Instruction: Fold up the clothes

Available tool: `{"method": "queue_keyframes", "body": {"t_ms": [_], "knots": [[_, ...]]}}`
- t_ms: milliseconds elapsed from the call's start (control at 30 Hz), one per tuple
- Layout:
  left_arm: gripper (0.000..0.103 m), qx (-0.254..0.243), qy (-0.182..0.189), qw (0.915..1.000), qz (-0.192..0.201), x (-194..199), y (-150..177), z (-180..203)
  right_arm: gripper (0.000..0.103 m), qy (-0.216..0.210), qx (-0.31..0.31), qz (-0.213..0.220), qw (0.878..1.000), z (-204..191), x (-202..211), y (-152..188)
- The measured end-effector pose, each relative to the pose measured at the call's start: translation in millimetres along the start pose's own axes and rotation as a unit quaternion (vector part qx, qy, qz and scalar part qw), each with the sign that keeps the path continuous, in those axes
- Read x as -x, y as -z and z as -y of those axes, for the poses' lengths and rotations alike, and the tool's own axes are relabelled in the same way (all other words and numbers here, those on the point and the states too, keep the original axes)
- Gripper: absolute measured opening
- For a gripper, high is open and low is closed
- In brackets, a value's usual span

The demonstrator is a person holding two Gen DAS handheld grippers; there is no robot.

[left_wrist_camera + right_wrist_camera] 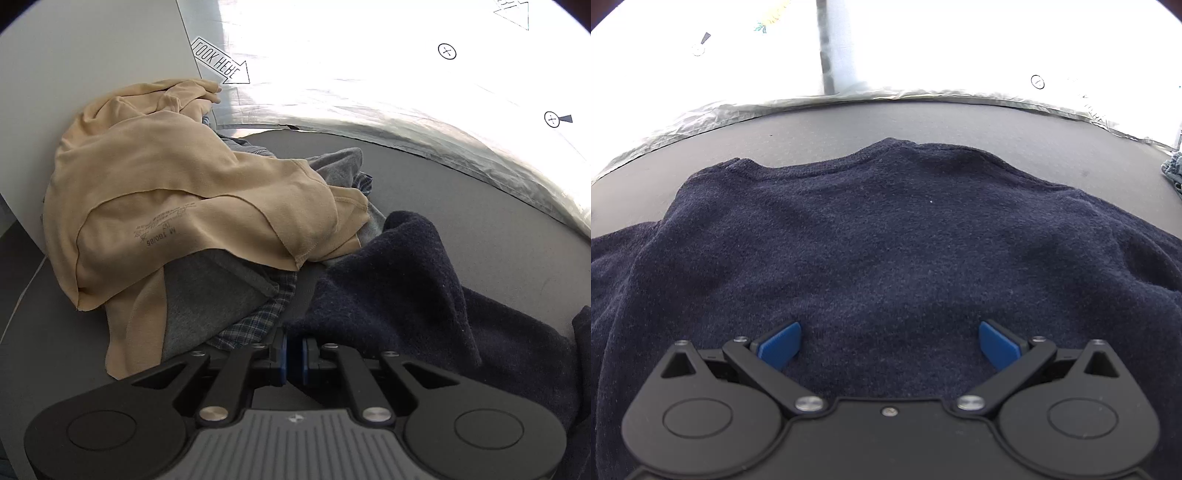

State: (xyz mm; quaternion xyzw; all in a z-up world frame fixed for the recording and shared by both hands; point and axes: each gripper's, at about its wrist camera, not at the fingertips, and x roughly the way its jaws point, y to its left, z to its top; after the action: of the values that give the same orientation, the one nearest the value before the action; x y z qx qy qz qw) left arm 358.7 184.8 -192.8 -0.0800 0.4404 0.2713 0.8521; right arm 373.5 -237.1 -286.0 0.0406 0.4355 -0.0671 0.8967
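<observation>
Right wrist view: navy sweater (886, 229) lies beneath spread right tool (889, 345).

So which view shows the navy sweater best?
The right wrist view: the navy sweater lies spread flat across the gray table, neckline at the far edge, under the open right gripper. The left wrist view shows only a rumpled part beside the clothes pile.
</observation>
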Motion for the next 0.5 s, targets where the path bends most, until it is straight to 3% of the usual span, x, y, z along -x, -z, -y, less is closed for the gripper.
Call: {"method": "queue_keyframes", "body": {"t_ms": [133,367,500], "knots": [[0.007,0.056,-0.006,0.9981,-0.026,11,14,-34,0.103,-0.001,0.001,0.005,1.000,0,1,2],[0.008,0.104,-0.018,0.9917,-0.073,-3,29,-62,0.103,-0.002,0.001,0.014,1.000,0,2,5],[0.012,0.076,-0.027,0.9936,-0.079,-6,33,-60,0.103,-0.006,0.005,0.024,1.000,2,4,9]]}}
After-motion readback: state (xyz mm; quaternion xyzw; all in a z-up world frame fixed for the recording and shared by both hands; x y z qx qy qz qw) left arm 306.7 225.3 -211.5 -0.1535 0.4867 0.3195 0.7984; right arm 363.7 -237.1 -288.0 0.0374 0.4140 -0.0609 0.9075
